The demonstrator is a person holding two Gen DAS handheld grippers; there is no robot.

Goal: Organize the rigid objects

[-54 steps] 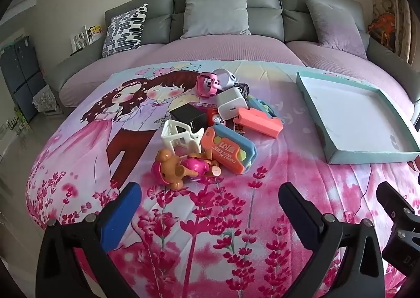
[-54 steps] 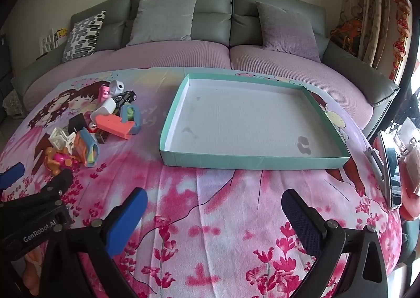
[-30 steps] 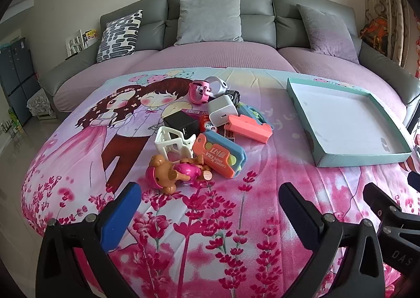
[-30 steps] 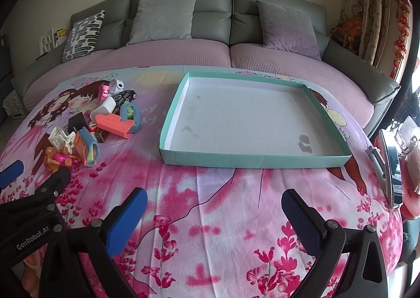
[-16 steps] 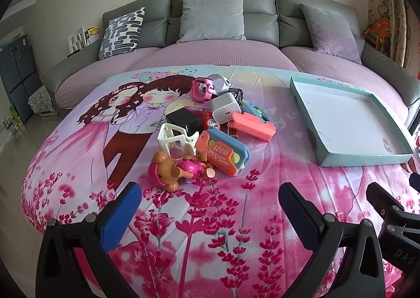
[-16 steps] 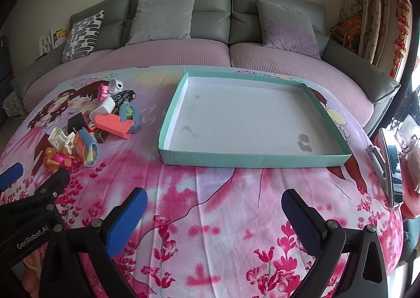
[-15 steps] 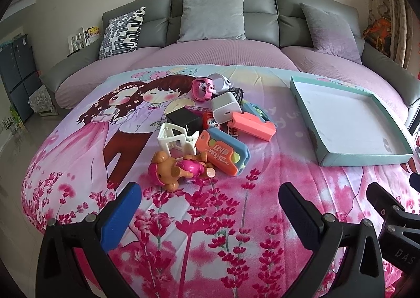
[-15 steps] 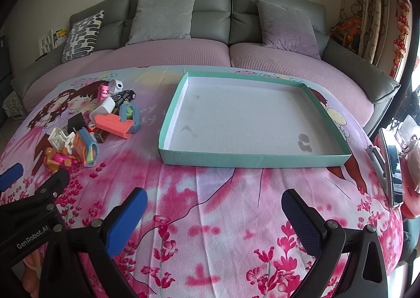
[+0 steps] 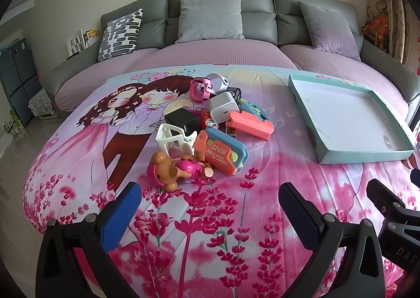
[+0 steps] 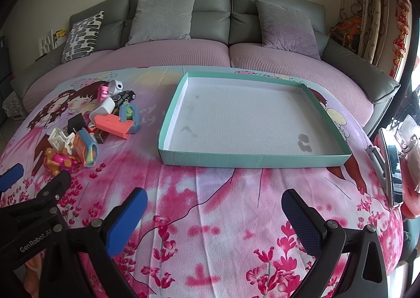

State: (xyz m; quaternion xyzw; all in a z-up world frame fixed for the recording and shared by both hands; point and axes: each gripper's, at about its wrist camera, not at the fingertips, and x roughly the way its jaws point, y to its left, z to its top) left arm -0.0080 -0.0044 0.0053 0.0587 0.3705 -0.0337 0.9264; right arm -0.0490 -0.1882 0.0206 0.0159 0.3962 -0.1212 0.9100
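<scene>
Readable text: two gripper markings and one toy label.
The left gripper (image 10: 8,174) body reads "GenRobot.AI"; the right gripper (image 9: 393,193) shows "DAS", cut off at the edge; the orange case (image 9: 221,153) bears Chinese characters and small print, possibly "CORRECT", too blurred to confirm.

Bed (image 10: 210,193) with pink floral cartoon blanket carries teal tray (image 10: 252,160) to the right, cluster of toys (image 9: 210,132) left, apart.

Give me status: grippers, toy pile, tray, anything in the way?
Left gripper open, empty, short of toy pile. Right gripper open, empty, facing teal tray. Tray holds nothing yet. Nothing between grippers and targets.
</scene>
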